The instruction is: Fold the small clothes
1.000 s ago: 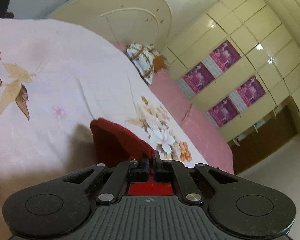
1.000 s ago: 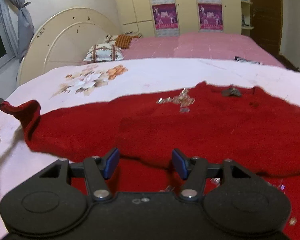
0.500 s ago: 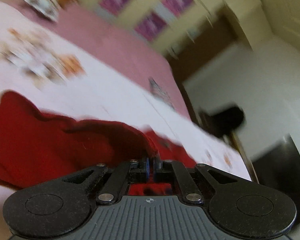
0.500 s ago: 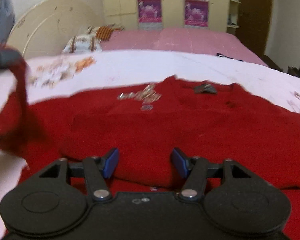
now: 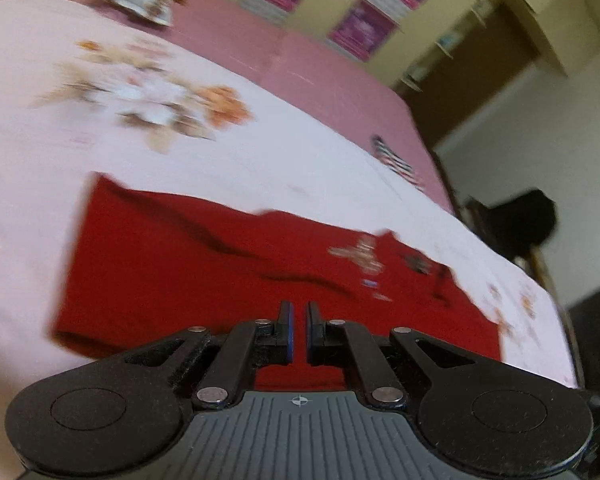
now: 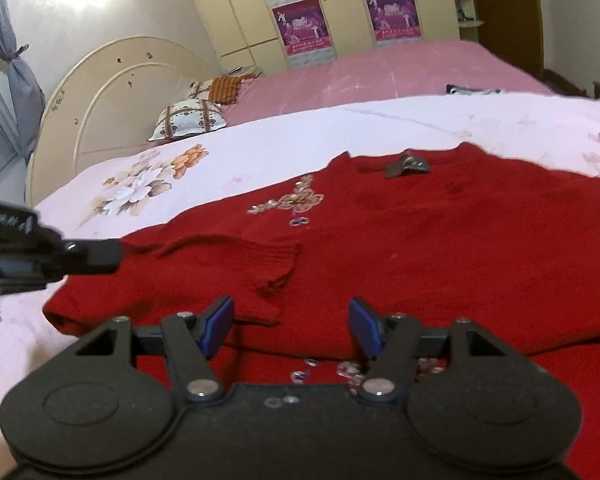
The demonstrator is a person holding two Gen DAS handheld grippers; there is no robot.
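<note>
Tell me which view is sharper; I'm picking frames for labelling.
Right wrist view: sharp, red knitted sweater and its beaded motif crisp, wall lamp glare top left. Left wrist view: motion-smeared, floral bedsheet streaked.

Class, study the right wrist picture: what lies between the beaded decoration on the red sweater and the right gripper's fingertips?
The sweater's ribbed sleeve cuff, folded across the red sweater, between the beaded decoration and the right gripper.
</note>
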